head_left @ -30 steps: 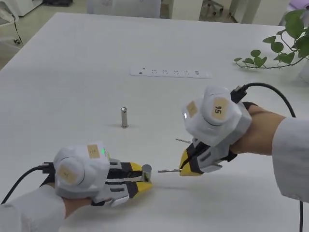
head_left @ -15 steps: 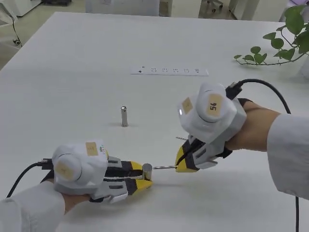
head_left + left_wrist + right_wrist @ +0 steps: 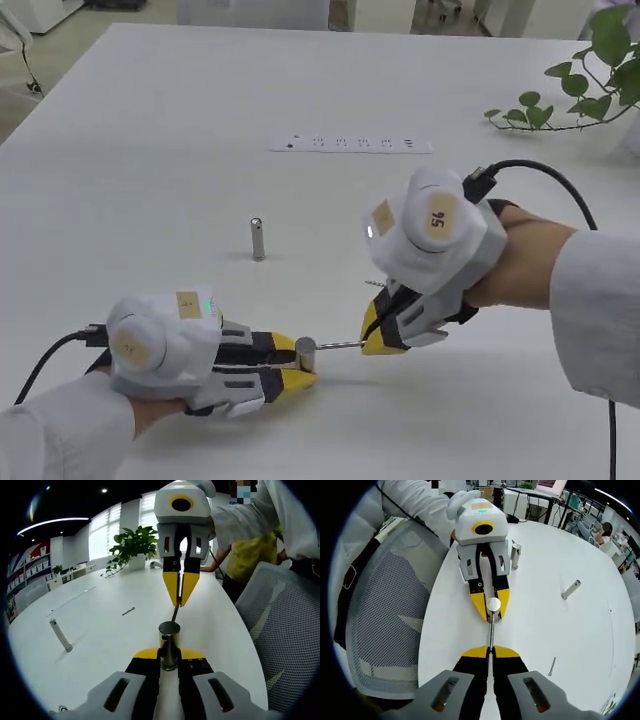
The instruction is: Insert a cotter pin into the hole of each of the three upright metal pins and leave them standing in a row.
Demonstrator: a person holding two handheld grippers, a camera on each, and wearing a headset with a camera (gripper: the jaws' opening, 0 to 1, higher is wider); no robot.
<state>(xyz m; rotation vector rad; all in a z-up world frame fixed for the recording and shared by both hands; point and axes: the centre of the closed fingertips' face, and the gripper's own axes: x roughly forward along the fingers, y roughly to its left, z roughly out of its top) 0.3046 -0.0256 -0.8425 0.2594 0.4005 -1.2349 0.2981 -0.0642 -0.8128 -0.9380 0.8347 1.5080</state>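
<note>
Held part: a short, silvery, flat-topped metal pin [image 3: 169,637] is standing upright on the near table [image 3: 150,150], between the two grippers.
Left gripper [image 3: 302,370]: is clamping narrow on the metal pin's lower shaft.
Right gripper [image 3: 373,342]: is pinching a thin cotter pin [image 3: 340,346] level, tip meeting the metal pin's top.
Hard to make out: whether the tip is entering the hole.
Surroundings: a second pin [image 3: 257,240] is standing farther off; a third pin [image 3: 516,555] is standing beside the left gripper's body; a spare cotter pin [image 3: 377,286] is lying just behind the right gripper; a power strip [image 3: 350,145] and a plant [image 3: 590,85] are sitting far.
</note>
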